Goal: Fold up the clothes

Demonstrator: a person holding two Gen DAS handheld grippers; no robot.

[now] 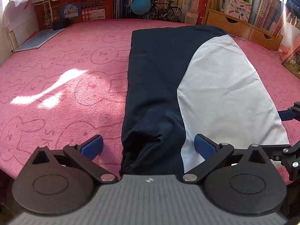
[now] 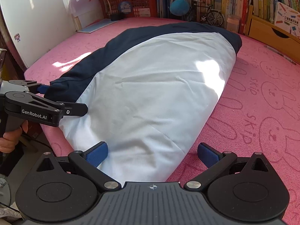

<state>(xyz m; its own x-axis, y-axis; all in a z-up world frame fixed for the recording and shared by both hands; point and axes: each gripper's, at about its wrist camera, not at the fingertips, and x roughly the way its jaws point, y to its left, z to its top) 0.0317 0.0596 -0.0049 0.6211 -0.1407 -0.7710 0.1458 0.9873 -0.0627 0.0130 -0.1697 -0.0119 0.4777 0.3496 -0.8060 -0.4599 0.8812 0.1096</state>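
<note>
A garment lies folded lengthwise on the pink rabbit-print mat (image 1: 61,78). Its navy part (image 1: 155,78) is on the left and its white part (image 1: 226,86) on the right; both show in the right wrist view, navy (image 2: 90,71) and white (image 2: 159,93). My left gripper (image 1: 149,147) is open, its blue pads either side of the navy sleeve end at the near edge. It also shows in the right wrist view (image 2: 63,99), by the garment's near left corner. My right gripper (image 2: 152,154) is open over the white near edge. One right finger (image 1: 288,113) shows at the right.
A red crate (image 1: 75,9) with papers, a blue ball (image 1: 140,4), a model bicycle (image 1: 163,9), books and a wooden drawer unit (image 1: 241,28) line the mat's far edge. A white board (image 2: 37,22) stands at the left. A blue-grey pad (image 1: 39,39) lies at the far left.
</note>
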